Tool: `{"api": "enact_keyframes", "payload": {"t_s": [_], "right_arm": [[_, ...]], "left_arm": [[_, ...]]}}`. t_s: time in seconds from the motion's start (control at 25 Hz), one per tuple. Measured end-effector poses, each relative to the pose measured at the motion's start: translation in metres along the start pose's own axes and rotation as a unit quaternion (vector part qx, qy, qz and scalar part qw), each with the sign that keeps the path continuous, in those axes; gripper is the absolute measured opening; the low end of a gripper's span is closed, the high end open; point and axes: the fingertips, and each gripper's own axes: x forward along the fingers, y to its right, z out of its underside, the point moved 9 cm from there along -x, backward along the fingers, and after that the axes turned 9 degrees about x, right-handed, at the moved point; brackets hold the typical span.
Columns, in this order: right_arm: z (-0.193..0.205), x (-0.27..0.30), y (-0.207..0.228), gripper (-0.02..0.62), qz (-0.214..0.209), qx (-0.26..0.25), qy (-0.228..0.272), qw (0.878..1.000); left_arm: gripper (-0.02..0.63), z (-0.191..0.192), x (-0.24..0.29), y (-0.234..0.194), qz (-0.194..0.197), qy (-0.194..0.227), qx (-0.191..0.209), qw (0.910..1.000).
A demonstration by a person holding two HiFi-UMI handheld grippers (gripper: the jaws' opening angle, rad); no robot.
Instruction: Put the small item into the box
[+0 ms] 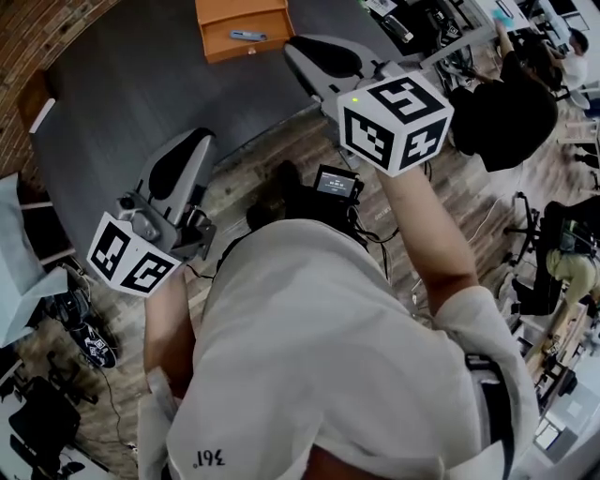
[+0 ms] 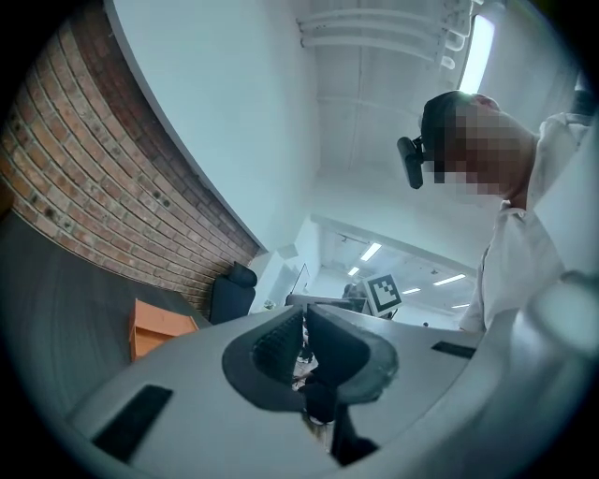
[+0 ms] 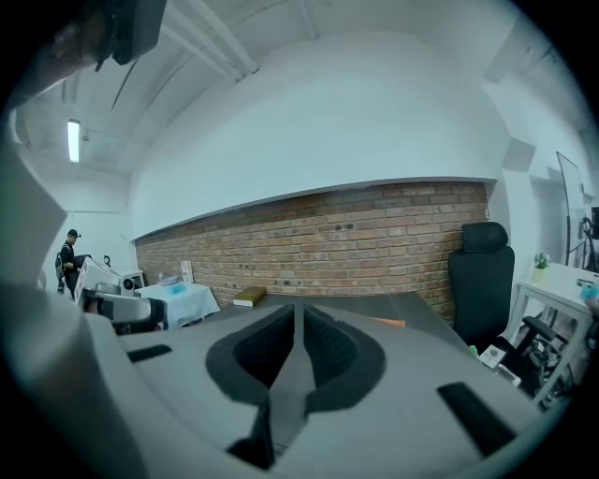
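Note:
The orange box (image 1: 244,28) stands open on the dark grey table (image 1: 122,84), far from me. A small blue-grey item (image 1: 248,36) lies inside it. My left gripper (image 1: 187,141) is held low at the table's near edge, tilted upward; in the left gripper view its jaws (image 2: 304,313) meet with nothing between them, and the box (image 2: 159,327) shows at lower left. My right gripper (image 1: 305,52) is raised just right of the box. Its jaws (image 3: 298,313) stand a thin slit apart and are empty. Past them an orange sliver of the box (image 3: 388,322) shows on the table.
A brick wall (image 3: 356,234) runs behind the table, and a black office chair (image 3: 482,281) stands at its end. A yellowish book (image 3: 251,297) lies at the table's far corner. A person in black (image 1: 511,103) sits at desks on the right.

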Motion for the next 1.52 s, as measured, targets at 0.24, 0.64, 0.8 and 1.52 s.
{"api": "enact_keyframes", "payload": {"t_s": [0.24,0.64,0.8,1.52], "right_arm": [[-0.004,-0.032,-0.013,0.038,-0.006,-0.010,0.021,1.000],[0.014,-0.068,0.005,0.031,-0.021,0.005,-0.006,1.000],[0.026,-0.080,0.022,0.028,-0.013,0.025,-0.025,0.999],[0.047,-0.111,0.043,0.012,-0.009,0.054,-0.039,0.998]], "left_arm": [[0.012,-0.002,-0.011,0.015,0.005,0.001,0.011,0.9999],[0.012,0.005,-0.011,0.033,-0.029,-0.011,0.004,0.9995],[0.012,0.015,-0.001,0.038,-0.045,-0.027,-0.011,0.9986],[0.014,0.031,0.037,0.063,-0.037,-0.052,-0.014,0.9978]]}}
